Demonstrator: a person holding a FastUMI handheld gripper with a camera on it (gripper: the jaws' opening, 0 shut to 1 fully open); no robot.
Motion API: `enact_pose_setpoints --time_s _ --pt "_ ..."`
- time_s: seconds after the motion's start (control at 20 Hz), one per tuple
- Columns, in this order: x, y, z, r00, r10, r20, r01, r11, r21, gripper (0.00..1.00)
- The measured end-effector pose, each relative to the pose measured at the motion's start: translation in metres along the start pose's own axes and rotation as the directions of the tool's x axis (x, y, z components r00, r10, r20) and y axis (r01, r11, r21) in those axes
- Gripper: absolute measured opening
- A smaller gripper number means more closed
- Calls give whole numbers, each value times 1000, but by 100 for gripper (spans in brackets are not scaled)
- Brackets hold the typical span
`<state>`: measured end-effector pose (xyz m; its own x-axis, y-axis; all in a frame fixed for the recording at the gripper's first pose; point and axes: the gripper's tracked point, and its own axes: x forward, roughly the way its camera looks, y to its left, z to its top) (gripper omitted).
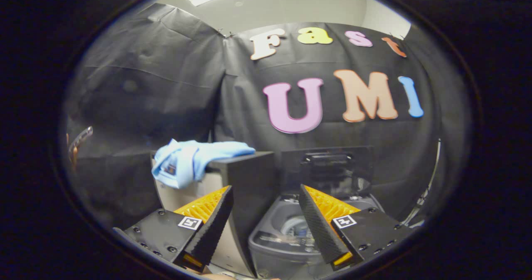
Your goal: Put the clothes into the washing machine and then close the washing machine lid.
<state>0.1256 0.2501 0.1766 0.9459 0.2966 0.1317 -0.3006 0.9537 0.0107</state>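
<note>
Ahead, gripper [266,192] agape, empty

Beyond my left finger a light blue garment [195,160] lies crumpled on top of a dark box, one end drooping over its edge. Ahead of my right finger stands the grey washing machine [286,238], its dark lid [328,170] raised upright, the tub open.
</note>
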Motion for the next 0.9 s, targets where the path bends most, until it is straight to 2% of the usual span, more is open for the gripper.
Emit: enact_pose_setpoints --time_s 0.3,0.55,0.65,0.75,0.9 --pt "69 87 29 993 121 7 -121 992 -31 99" --pt "117 136 11 978 189 -92 -194 979 -57 99" --pt "133 143 2 973 188 -131 -198 977 -74 99" --pt "144 148 -1 972 178 -153 -193 977 -88 86" --pt "146 146 -5 971 171 -168 -177 984 -16 67"
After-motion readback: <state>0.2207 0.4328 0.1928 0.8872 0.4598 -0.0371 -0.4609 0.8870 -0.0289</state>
